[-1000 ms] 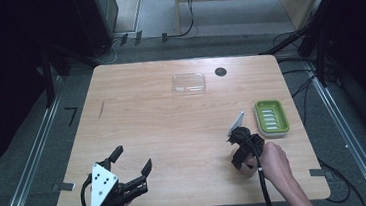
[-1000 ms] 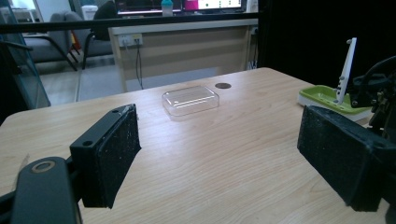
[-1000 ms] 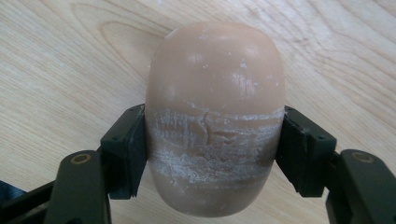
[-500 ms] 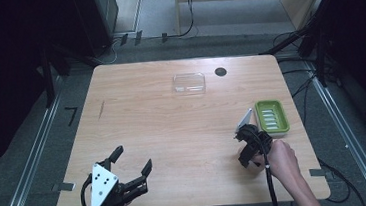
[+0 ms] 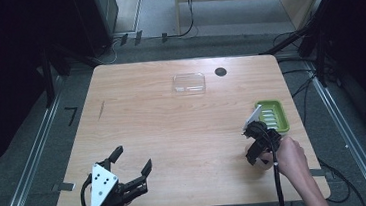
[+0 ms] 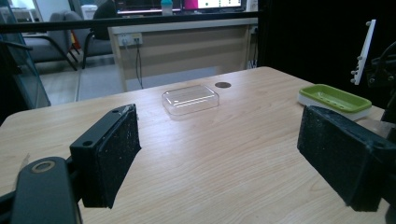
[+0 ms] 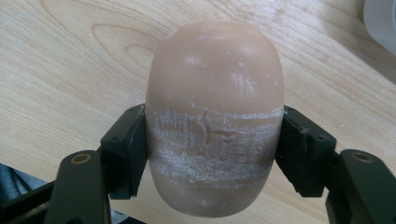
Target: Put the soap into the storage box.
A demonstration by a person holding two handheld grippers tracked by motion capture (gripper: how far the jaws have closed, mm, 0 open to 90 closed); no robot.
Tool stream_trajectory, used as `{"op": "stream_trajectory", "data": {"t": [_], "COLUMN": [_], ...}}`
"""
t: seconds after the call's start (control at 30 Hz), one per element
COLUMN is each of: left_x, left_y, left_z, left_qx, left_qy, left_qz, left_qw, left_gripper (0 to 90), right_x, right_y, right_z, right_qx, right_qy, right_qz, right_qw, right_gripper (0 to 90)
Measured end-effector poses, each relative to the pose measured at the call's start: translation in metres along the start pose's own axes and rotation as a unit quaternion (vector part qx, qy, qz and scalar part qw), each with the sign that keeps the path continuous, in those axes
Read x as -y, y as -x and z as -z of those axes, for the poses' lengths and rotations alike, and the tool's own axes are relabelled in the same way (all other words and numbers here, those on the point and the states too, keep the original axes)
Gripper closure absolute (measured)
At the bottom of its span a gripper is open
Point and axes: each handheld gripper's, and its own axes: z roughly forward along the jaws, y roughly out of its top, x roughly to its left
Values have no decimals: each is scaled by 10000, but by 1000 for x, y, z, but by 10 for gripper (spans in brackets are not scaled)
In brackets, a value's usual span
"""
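The table (image 5: 173, 129) shows pale wood grain with a smooth, faintly satin top. The soap (image 7: 215, 116) looks waxy and glossy at its crown, scuffed with chalky white streaks lower down. The right tongs (image 7: 212, 154) and the left tongs (image 6: 233, 154) are matt black plastic, their pads (image 6: 119, 149) grainy and rough. The lid (image 6: 190, 99) is clear, shiny plastic; the dish (image 6: 335, 97) is smooth green plastic.
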Motion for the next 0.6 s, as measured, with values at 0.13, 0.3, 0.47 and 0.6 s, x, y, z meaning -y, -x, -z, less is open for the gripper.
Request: {"op": "stream_trajectory", "data": {"t": [0.13, 0.3, 0.47, 0.6], "left_x": [0, 0, 0, 0], "left_y": [0, 0, 0, 0], "left_z": [0, 0, 0, 0], "left_qx": [5, 9, 12, 6], "left_qy": [4, 1, 1, 0], "left_qz": [1, 3, -3, -9], "left_qw": [10000, 10000, 10000, 10000], "left_gripper": [131, 132, 132, 132], "right_x": [1, 3, 5, 7], "right_y": [3, 7, 11, 14], "right_z": [0, 1, 3, 5], "right_qx": [7, 8, 13, 14], "right_qy": [-19, -25, -42, -27], "right_qz": [-33, -89, -176, -194], "right_qw": [10000, 10000, 9998, 9998], "right_gripper": [328, 329, 329, 329]}}
